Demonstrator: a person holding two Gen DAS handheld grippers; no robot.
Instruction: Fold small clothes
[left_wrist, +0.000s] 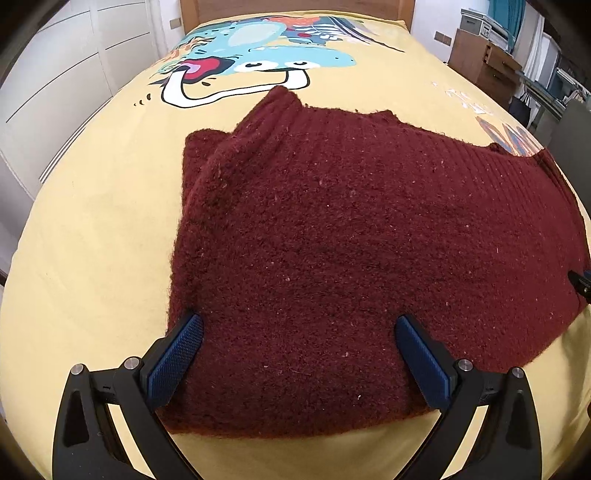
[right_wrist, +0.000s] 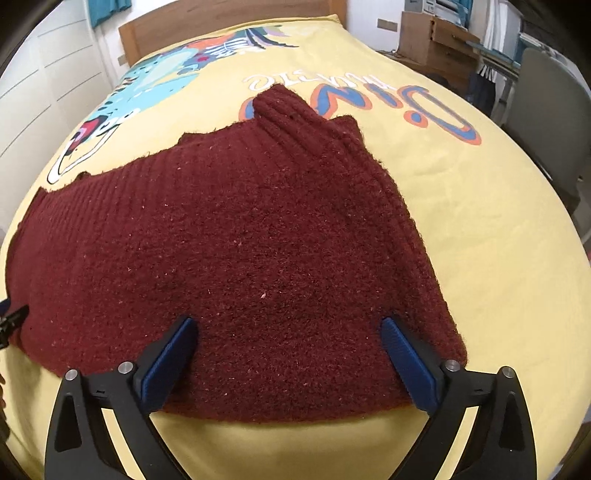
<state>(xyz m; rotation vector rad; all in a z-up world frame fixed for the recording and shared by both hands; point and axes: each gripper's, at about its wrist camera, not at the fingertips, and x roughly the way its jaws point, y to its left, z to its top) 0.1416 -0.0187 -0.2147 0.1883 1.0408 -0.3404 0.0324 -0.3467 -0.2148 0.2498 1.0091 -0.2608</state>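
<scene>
Covering the yellow bedspread's print, the maroon sweater lies beneath both spread hand-held grippers.

Bare yellow bedspread lies open to the left, right and near side of the maroon sweater. A wooden headboard closes off the far end, and a wooden cabinet stands beyond the right edge

fuzzy knit sweater, smooth cotton bedsheet

Black tongs, blue ribbed pads, silver pivot screws
</scene>
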